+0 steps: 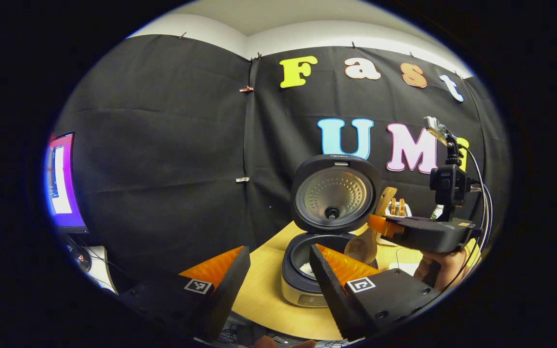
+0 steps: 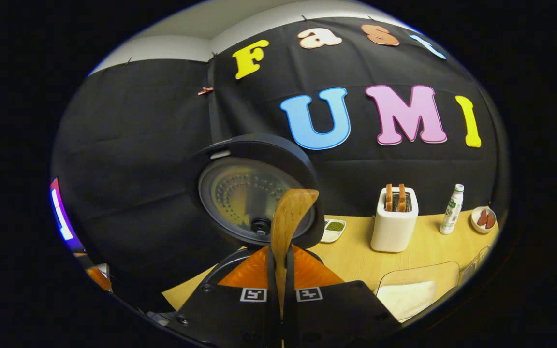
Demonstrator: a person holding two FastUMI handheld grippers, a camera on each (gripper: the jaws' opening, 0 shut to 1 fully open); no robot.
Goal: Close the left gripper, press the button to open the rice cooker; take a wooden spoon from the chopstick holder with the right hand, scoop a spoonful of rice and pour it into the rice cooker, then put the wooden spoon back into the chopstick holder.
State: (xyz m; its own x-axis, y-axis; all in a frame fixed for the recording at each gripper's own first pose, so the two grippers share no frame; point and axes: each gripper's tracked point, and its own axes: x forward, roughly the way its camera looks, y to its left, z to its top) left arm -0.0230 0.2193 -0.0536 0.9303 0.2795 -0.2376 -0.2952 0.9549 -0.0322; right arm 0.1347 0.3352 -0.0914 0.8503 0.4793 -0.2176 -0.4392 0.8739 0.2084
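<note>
Standing open on the wooden bench [image 1: 269, 290], the rice cooker [image 1: 307, 280] lies just ahead of the left tool [image 1: 278, 263], whose jaws are spread wide and hold nothing; its raised lid [image 1: 332, 193] faces that tool, and white rice shows in the pot. To the right of the left tool, the right tool [image 2: 278, 261] is clamped on the wooden spoon [image 2: 288, 217], a hand [image 1: 445, 268] gripping it from below, with the spoon's bowl hanging over the cooker's rim. Beyond the right tool, to its right, stand a white toaster [image 2: 394, 222], a clear tray [image 2: 414, 290], a small bottle [image 2: 451, 209] and a little bowl [image 2: 484, 218].
</note>
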